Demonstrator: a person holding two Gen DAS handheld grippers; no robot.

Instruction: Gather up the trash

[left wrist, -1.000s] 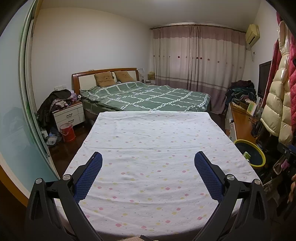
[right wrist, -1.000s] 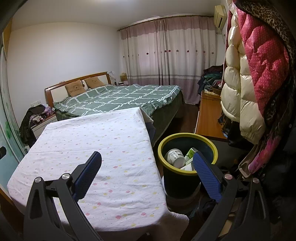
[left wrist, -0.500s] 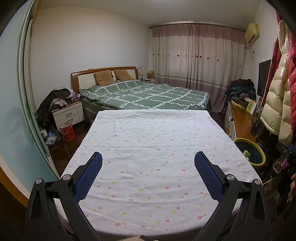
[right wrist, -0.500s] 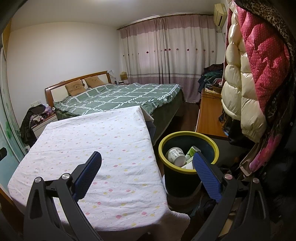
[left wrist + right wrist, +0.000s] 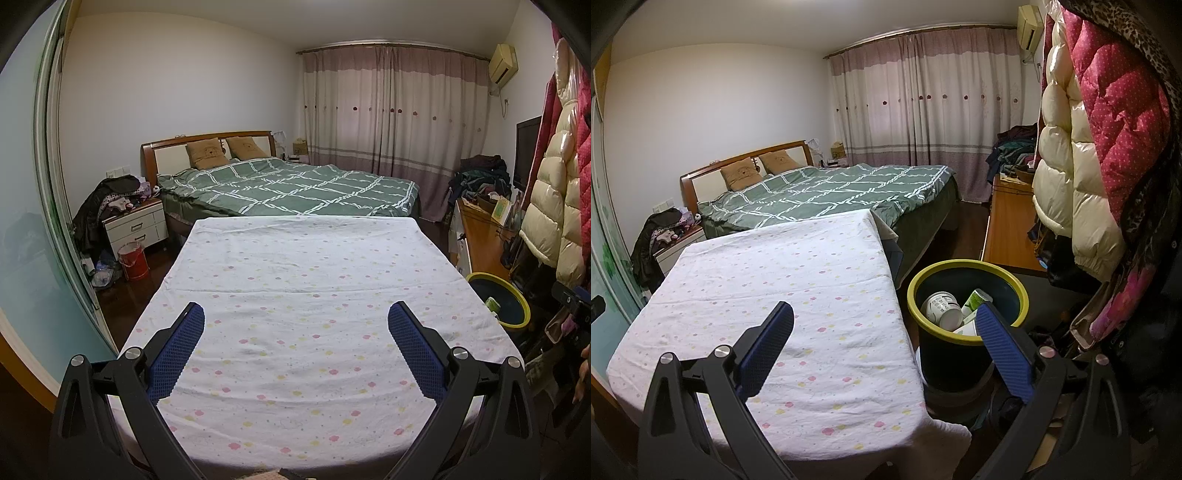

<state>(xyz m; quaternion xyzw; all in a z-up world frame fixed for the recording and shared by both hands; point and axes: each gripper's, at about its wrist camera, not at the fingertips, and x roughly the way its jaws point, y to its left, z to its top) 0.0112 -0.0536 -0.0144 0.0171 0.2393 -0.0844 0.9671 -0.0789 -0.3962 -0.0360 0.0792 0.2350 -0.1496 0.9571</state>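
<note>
Both grippers hang over the table (image 5: 295, 295) with its dotted white cloth, the left gripper (image 5: 295, 325) and right gripper (image 5: 884, 325) alike with jaws spread wide and gripping nothing. The trash sits in the yellow-rimmed bin (image 5: 964, 266) just beside the table's right edge: a white paper cup (image 5: 942, 310) and a green-and-white carton (image 5: 975, 301). No litter shows on the table's cloth, so collection looks finished, which would explain the empty jaws.

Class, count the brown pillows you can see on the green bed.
2. Both lean against the headboard side by side: one pillow on the left, the other pillow to its right. Any others under the quilt would be hidden.
</note>
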